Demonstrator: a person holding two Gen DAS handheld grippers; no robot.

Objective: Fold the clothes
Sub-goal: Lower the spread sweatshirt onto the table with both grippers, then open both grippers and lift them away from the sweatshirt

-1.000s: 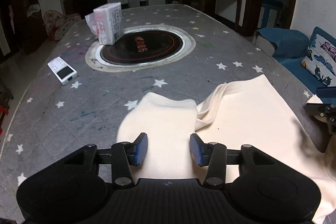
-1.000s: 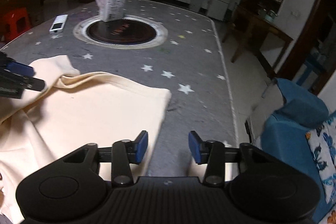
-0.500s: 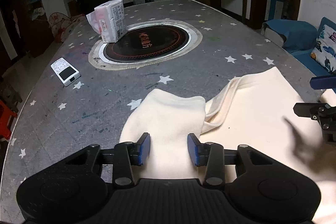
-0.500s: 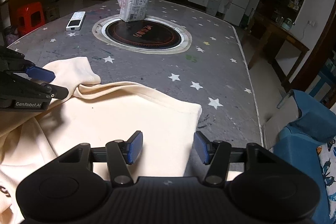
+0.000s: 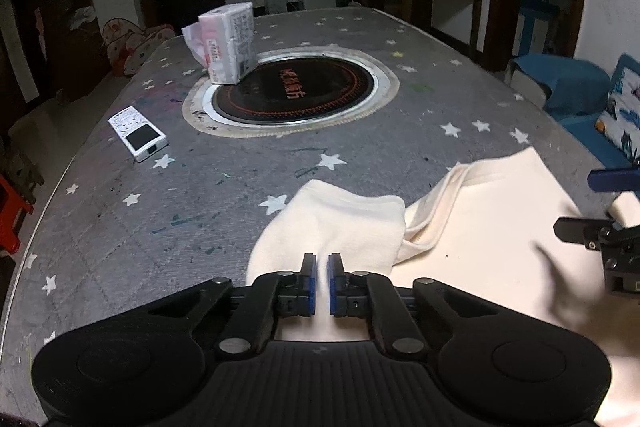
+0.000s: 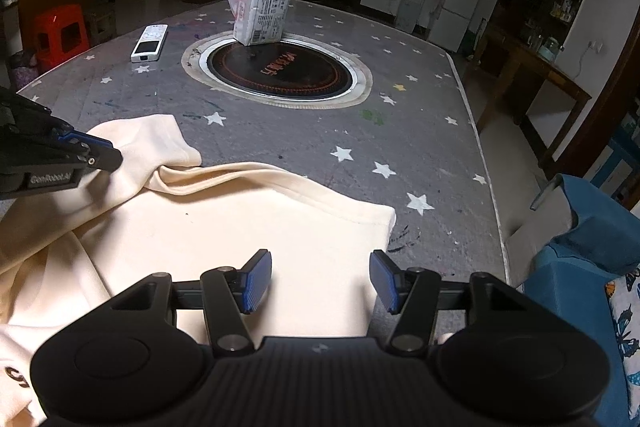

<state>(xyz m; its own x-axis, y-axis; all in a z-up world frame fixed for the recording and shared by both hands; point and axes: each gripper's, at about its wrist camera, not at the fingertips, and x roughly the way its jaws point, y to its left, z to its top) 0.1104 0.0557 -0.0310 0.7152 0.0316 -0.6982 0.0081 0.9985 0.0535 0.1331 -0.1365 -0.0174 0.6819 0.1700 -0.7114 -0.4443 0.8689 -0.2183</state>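
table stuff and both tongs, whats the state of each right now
cream garment: partly folded, flat on the table
left tongs: shut on the garment's sleeve
right tongs: open over the garment's edge
remote: lying flat, face up
tissue pack: upright at the round cooktop's rim

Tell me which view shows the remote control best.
Left wrist view: the remote control lies nearer, on the table left of the round cooktop, with keypad and dark screen both distinguishable. In the right wrist view it is farther off and smaller, its keys barely resolved.
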